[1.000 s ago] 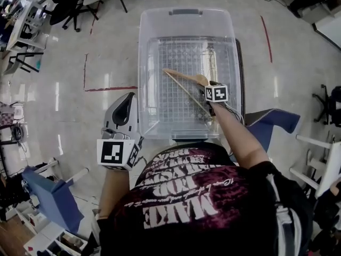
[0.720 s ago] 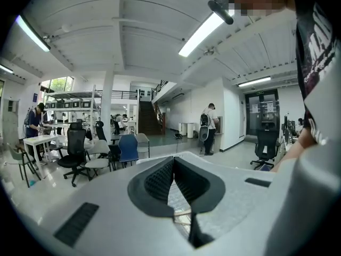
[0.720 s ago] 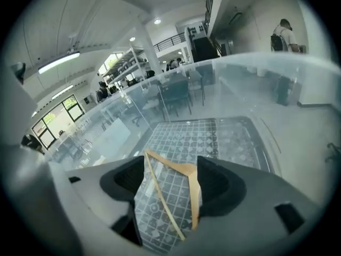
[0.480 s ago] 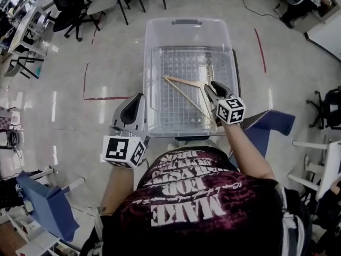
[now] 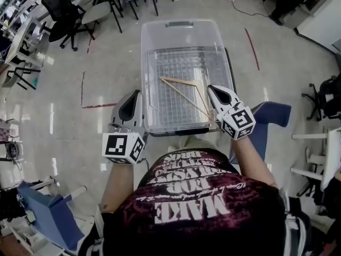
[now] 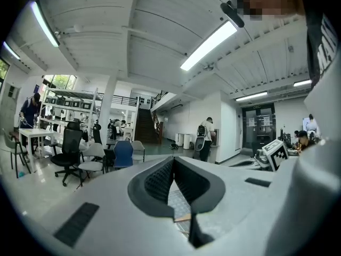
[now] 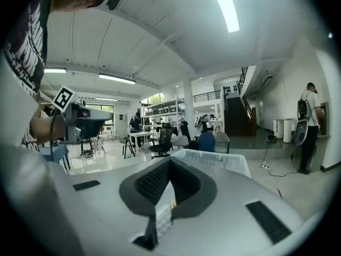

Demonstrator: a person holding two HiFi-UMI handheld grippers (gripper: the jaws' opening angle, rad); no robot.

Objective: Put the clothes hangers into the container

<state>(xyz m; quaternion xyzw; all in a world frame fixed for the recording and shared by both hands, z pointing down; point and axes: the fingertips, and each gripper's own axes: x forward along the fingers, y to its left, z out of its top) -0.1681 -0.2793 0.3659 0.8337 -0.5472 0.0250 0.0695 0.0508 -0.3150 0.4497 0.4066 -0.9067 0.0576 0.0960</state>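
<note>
A clear plastic container [image 5: 181,28] stands on the floor in front of me. One wooden clothes hanger [image 5: 186,92] lies loose on its gridded bottom. My right gripper [image 5: 217,93] hangs above the container's near right corner, clear of the hanger. Its jaws have just been closing and are now shut with nothing between them. In the right gripper view the gripper [image 7: 169,160] points level over the container [image 7: 213,159]. My left gripper [image 5: 132,97] is held outside the container's left wall. Seen in the left gripper view, this gripper [image 6: 173,160] has its tips together and holds nothing.
Office chairs [image 5: 80,9] and desks stand at the far left. A blue seat [image 5: 272,116] is close on my right and a blue object [image 5: 45,217] lies at the lower left. Red tape lines [image 5: 96,105] mark the floor. A person [image 6: 205,140] stands far off.
My right gripper has let go of the hanger, lifted out of the container toward me and shut. The hanger stays on the bottom. The left gripper rose slightly.
</note>
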